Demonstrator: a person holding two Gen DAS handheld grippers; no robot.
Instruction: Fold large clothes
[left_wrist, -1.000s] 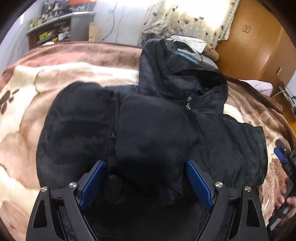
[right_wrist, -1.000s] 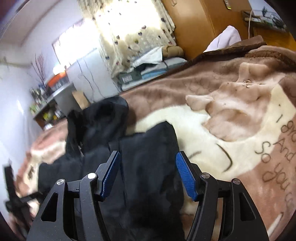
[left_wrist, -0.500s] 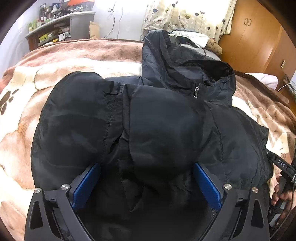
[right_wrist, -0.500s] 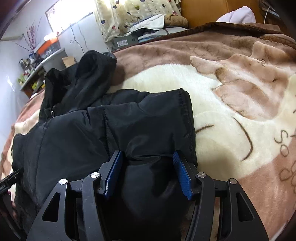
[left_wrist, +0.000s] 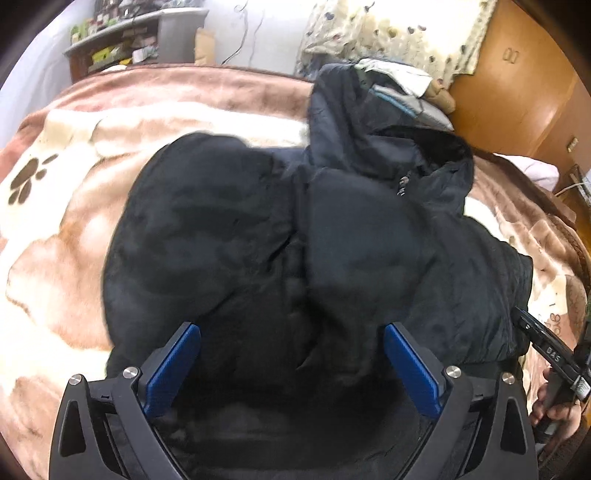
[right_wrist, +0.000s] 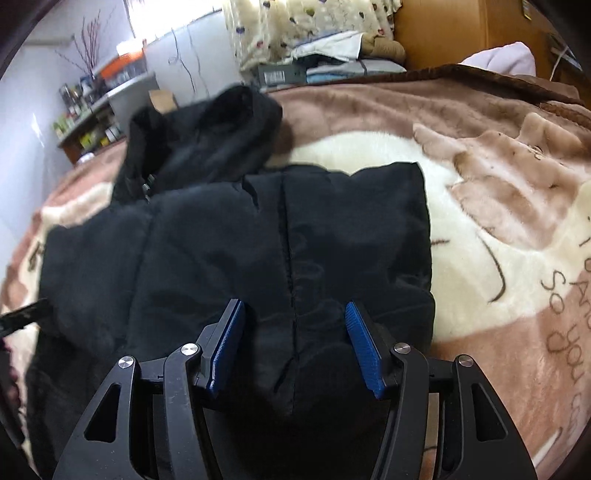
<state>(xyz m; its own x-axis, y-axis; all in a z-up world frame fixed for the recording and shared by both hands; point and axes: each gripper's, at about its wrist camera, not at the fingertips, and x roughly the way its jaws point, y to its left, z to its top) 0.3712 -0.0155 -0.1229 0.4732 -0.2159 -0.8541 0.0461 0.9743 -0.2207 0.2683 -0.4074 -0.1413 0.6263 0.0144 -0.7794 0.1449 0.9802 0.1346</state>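
A large black hooded puffer jacket lies spread on a bed, its hood toward the far side and both sleeves folded in over the body. It also shows in the right wrist view. My left gripper is open, its blue pads wide apart over the jacket's near hem. My right gripper is open above the jacket's right side, with black fabric between its blue pads. The right gripper and the hand holding it show at the right edge of the left wrist view.
The bed carries a brown and cream plush blanket with paw prints and lettering. A pile of folded clothes lies beyond the bed. A wooden wardrobe stands at the right, a cluttered shelf at the far left.
Both grippers have drawn back and risen slightly from the jacket, staying open. The jacket looks smaller in both views than half a second ago; its folded shape is unchanged.
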